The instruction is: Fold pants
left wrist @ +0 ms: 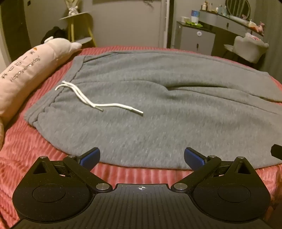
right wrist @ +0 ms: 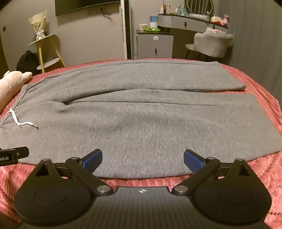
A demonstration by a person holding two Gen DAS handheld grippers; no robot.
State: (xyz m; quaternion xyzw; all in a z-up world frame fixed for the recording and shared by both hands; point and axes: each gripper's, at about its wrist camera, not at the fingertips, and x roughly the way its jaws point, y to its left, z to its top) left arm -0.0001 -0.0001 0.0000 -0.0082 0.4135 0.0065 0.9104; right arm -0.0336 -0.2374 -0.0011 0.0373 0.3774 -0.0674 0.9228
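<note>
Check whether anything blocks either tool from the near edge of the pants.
Nothing visible does. The left tool and right tool are both open, right at the near edge of the grey pants, only red bedspread below. The white drawstring lies farther in, near the waistband.

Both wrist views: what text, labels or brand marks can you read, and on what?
"Happy everyday!": on the pink plush pillow, slanted, slightly blurred.
Chinese characters above that line: too blurred to read reliably.
"...oot.AI": on the black body of the left gripper, cut off at the right wrist view's left edge.
Bottles on the vanity: labels too small.
</note>
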